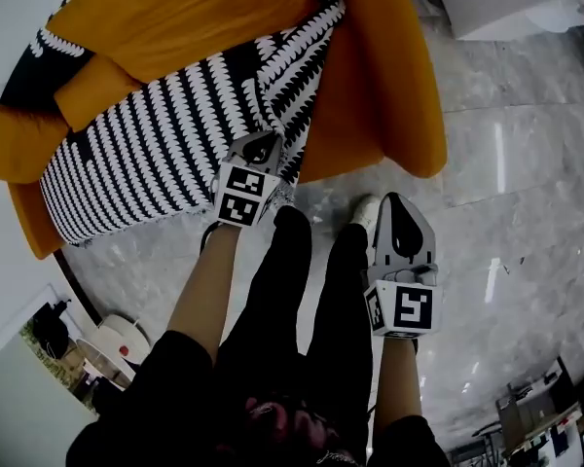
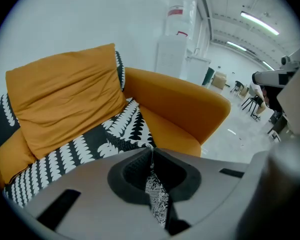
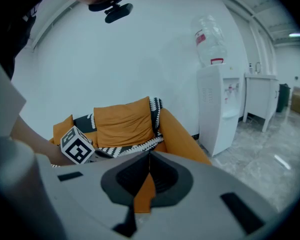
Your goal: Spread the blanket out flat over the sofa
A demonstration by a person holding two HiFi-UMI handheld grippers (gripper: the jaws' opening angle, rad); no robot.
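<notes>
where the blanket [image 1: 156, 154] edge crosses the sofa [image 1: 389, 95], left gripper [image 1: 263, 146] pinches it.

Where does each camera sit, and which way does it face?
Head view: on the person's head, steeply down on sofa, blanket, forearms, legs, left gripper, right gripper.
Left gripper view: along its jaws, shut on blanket, toward sofa.
Right gripper view: along its shut jaws, toward sofa, water dispenser; left forearm shows.
Shared: sofa, blanket.
</notes>
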